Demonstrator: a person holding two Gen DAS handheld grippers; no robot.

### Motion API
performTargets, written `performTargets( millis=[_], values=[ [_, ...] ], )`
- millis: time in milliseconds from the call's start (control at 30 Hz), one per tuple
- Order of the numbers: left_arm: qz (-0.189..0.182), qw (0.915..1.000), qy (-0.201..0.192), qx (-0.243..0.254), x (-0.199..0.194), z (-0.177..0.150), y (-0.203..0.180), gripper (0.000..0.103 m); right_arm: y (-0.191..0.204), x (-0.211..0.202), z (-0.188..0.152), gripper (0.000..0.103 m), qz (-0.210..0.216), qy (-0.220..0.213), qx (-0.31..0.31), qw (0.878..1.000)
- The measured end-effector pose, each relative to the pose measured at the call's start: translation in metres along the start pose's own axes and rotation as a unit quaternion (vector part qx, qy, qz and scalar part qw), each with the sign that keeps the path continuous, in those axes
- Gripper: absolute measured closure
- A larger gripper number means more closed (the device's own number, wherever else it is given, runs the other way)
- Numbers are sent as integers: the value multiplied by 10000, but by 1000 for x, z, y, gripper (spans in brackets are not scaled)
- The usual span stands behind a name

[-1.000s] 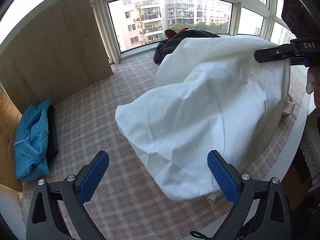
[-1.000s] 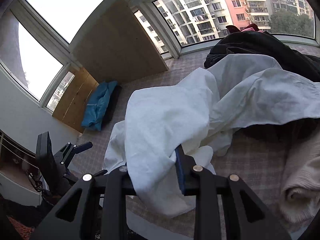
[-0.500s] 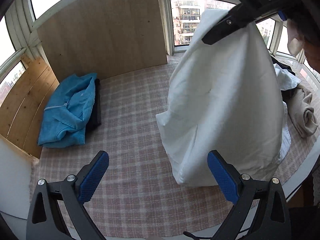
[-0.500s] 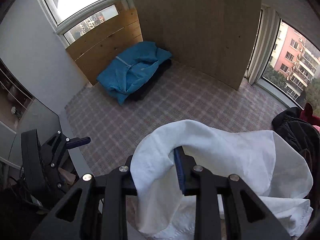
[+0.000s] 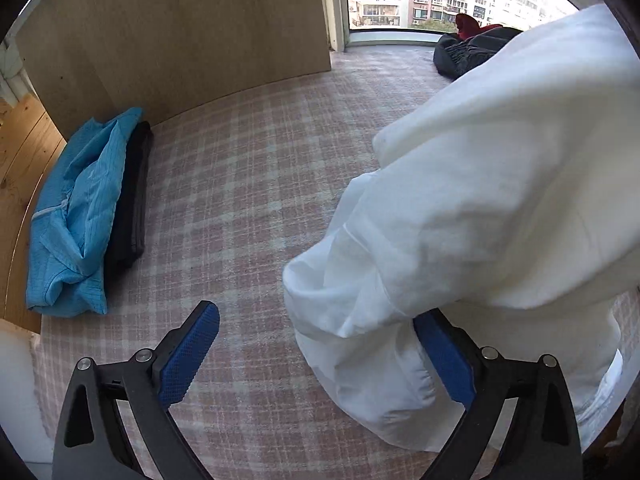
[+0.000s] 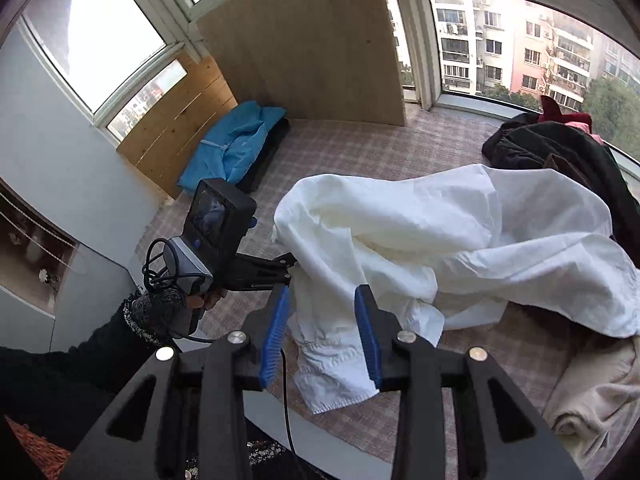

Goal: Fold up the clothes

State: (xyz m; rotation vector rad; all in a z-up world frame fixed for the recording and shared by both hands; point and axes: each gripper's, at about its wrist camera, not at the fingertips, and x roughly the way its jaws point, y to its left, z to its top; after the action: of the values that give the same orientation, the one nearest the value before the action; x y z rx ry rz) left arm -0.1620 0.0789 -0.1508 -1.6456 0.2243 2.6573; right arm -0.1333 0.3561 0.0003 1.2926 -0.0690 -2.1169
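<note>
White garment lies bunched on a pink plaid surface, one hem hanging btwn the right gripper fingers, which stand slightly apart w/ cloth in the gap, not pinched. Left gripper is spread wide, the fabric draped over its right finger. A folded blue garment lies well apart by a wood panel. Dark clothes pile sits near the window.

Bare plaid mat is lying open between the blue garment at the left wall and the white cloth crowding the right; dark clothes are blocking the far window corner.
</note>
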Motion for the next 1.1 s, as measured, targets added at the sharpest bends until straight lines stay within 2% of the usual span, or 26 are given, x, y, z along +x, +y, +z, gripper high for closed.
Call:
performTargets(
  millis=[33, 100, 167, 200, 333, 433, 600, 633, 667, 700, 733, 767, 867, 967, 1100],
  values=[
    [58, 10000, -54, -10, -5, -3, 9, 6, -17, -6, -20, 53, -124, -325, 322, 9989],
    [173, 9997, -171, -27, -16, -9, 27, 6, -48, -4, -60, 50, -511, -738, 908, 9918],
    [283, 9991, -320, -12, -34, -16, 41, 6, -72, 18, -95, 50, -939, -660, 1380, 9838],
    [331, 9987, -385, 1, -42, -19, 48, 6, -81, 30, -110, 50, -1016, -616, 1628, 9795],
    [368, 9976, -575, 88, -66, -20, 64, 6, -100, 74, -141, 50, -78, -849, 2744, 9578],
    [272, 9969, -706, 205, -77, -19, 64, 6, -103, 107, -148, 50, 74, -852, 3118, 9463],
    [202, 9963, -736, 393, -80, -22, 61, 6, -107, 147, -149, 50, 1195, -715, 3737, 9170],
    [195, 9962, -733, 423, -80, -23, 61, 6, -102, 146, -144, 50, 1365, -770, 3633, 9184],
    [180, 9961, -732, 451, -80, -24, 61, 6, -94, 141, -137, 51, 1350, -847, 3394, 9270],
    [164, 9960, -734, 480, -80, -25, 60, 6, -84, 132, -129, 66, 1239, -939, 3065, 9391],
    [144, 9958, -746, 510, -80, -26, 60, 6, -75, 122, -120, 92, 1137, -1032, 2772, 9485],
    [124, 9956, -758, 540, -80, -27, 60, 6, -67, 108, -110, 99, 1052, -1125, 2541, 9548],
    [90, 9945, -814, 646, -83, -29, 59, 6, -42, 49, -76, 98, 958, -1630, 1933, 9628],
    [36, 9937, -902, 668, -88, -29, 61, 6, -3, -19, -33, 99, 745, -2117, 1070, 9686],
    [-89, 9925, -1054, 619, -98, -28, 68, 6, 65, -93, 24, 99, 553, -2693, -79, 9614]
  ],
)
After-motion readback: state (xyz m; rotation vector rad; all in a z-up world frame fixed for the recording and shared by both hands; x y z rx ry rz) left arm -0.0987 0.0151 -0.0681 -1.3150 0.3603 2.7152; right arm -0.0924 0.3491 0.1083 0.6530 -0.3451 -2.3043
